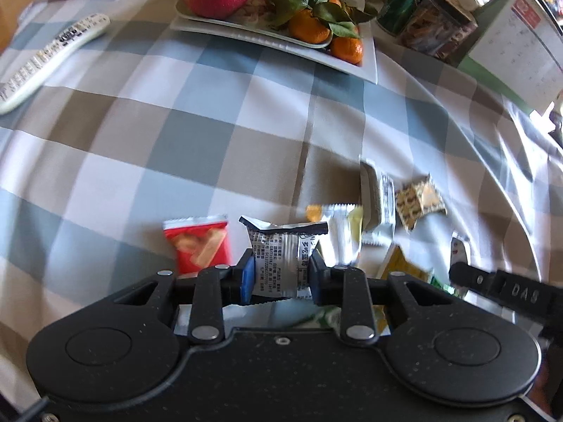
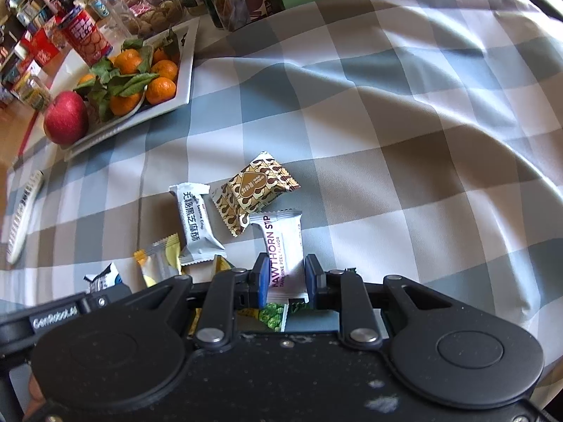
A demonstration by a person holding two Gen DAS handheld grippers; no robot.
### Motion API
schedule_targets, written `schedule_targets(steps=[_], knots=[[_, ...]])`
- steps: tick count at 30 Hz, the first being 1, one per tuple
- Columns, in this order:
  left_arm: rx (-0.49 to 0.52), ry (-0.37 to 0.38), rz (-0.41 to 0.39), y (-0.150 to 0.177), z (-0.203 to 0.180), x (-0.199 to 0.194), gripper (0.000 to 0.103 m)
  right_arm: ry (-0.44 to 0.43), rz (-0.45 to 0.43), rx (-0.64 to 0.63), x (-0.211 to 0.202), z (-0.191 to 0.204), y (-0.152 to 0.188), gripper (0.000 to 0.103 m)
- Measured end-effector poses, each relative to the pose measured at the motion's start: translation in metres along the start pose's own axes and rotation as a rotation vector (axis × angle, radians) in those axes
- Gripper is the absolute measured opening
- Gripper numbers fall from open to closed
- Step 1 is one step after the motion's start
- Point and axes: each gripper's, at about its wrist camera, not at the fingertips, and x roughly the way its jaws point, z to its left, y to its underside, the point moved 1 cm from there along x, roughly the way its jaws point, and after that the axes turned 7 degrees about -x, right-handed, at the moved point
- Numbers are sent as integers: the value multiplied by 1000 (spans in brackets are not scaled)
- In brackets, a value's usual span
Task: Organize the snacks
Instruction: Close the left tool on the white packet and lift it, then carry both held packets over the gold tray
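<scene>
**Both claws loaded over the checked cloth**

A checked tablecloth fills both views, with the white fruit tray at upper centre of the left view. Lower centre there, the left gripper is clamped on a silver packet, a red packet just beside it. Lower centre of the right view, the right gripper pinches a white hawthorn strip packet. Risk, I'd say: slick wrappers slipping loose, or the close-set grippers colliding and scattering the pile.
</scene>
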Motion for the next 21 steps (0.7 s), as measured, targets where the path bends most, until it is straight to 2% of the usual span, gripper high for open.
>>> schedule_targets(steps=[9,15,21], knots=[[75,-4,-23,43,14,-55,38,-41,-26,-14,-33,5,33,23],[102,-5,-45,94,26,-91,38,-77,-69,-4,-68,9,87,23],[130,-44,-62,146,40,-117,38,-60,-120,-28,-105,21,157,23]])
